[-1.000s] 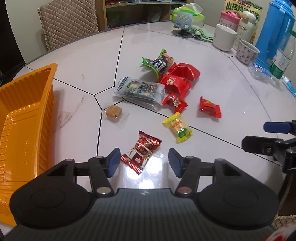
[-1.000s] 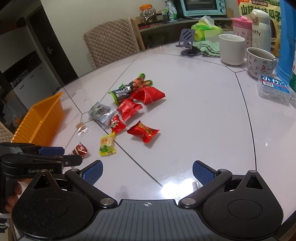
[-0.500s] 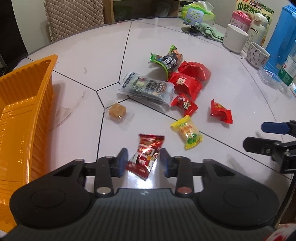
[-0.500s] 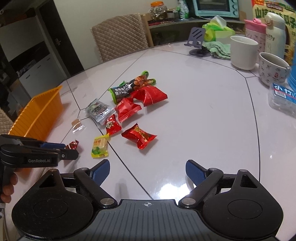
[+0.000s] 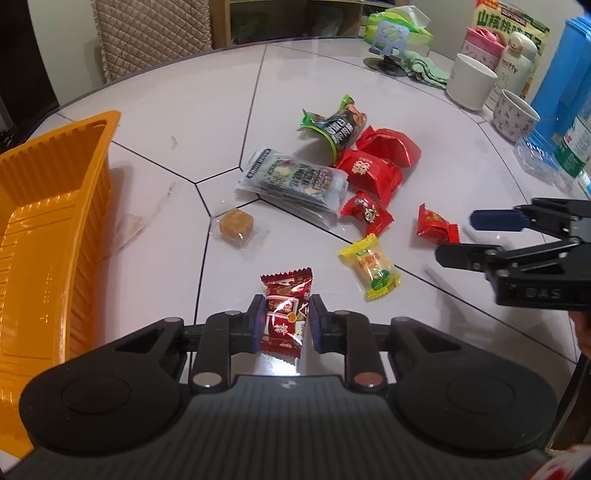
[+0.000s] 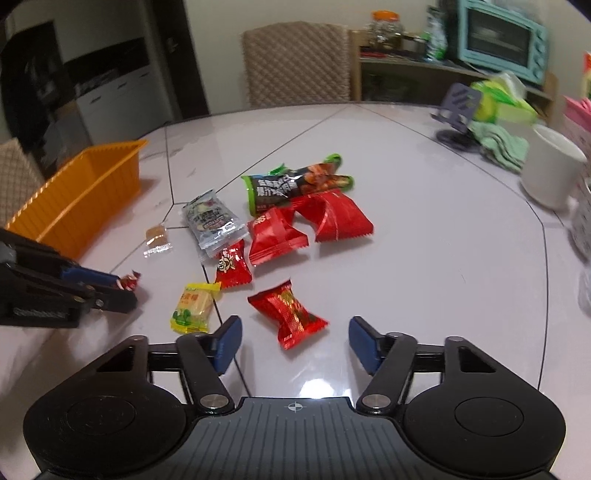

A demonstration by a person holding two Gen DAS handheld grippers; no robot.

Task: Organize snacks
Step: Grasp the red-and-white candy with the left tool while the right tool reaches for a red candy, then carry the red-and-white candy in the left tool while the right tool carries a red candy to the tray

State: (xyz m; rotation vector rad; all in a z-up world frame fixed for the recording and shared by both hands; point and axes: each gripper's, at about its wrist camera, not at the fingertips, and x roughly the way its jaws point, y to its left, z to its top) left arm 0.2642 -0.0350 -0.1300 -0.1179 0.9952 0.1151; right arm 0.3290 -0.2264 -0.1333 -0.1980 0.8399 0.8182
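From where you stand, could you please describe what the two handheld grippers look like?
Both are matte black plastic. The left gripper and the right gripper each have a ribbed central body, two round discs, hinged linkage arms with metal pivot pins, and blue pads on the jaws. Faint grey lettering marks each one's side. No cables or sleeves show.

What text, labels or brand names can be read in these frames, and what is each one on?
"miffy": on the white bottle at the table's far edge.
"山核桃": large green characters on the box behind that bottle; the rest is cut off.
"囍": on the red packet in the snack pile.
Small print on the black-and-green snack bag, the grey packet, the yellow candy and the dark red candy: too small to read.
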